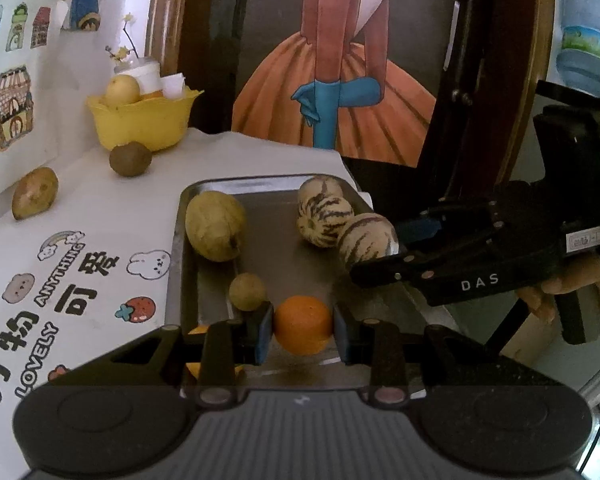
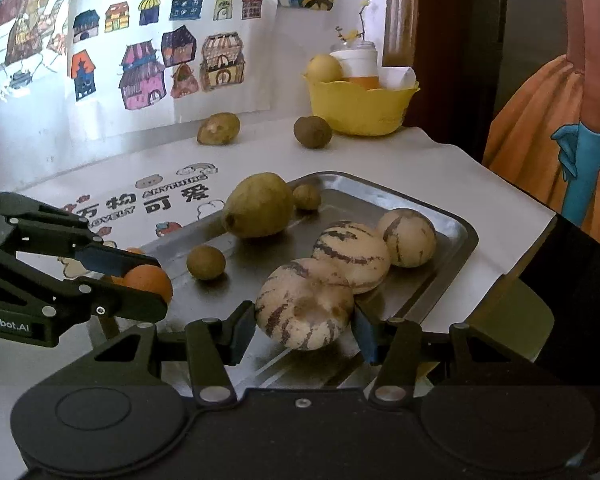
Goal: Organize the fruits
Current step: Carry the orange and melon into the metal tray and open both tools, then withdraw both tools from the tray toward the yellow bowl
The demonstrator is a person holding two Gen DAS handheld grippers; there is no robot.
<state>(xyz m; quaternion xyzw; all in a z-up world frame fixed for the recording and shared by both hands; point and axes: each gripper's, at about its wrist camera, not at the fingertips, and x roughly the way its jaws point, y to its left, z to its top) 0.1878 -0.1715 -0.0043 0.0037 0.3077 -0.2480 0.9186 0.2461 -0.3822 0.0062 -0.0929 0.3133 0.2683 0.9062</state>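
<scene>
A steel tray (image 1: 268, 220) (image 2: 452, 232) holds a large yellow-green fruit (image 1: 215, 225) (image 2: 259, 205), small brown fruits (image 1: 247, 291) (image 2: 205, 262) and three striped cream melons (image 1: 325, 220) (image 2: 352, 250). My left gripper (image 1: 303, 330) (image 2: 140, 278) is shut on an orange (image 1: 303, 325) (image 2: 150, 281) over the tray's near end. My right gripper (image 2: 305, 328) (image 1: 374, 258) is shut on the nearest striped melon (image 2: 303, 309) (image 1: 366, 240) at the tray's edge.
A yellow bowl (image 1: 140, 120) (image 2: 358, 106) with a yellow fruit and cups stands at the back. A kiwi (image 1: 130, 159) (image 2: 312, 131) and a potato-like fruit (image 1: 35, 193) (image 2: 218, 128) lie on the white cloth. Another orange piece (image 1: 196, 366) sits under my left fingers. A painting leans behind.
</scene>
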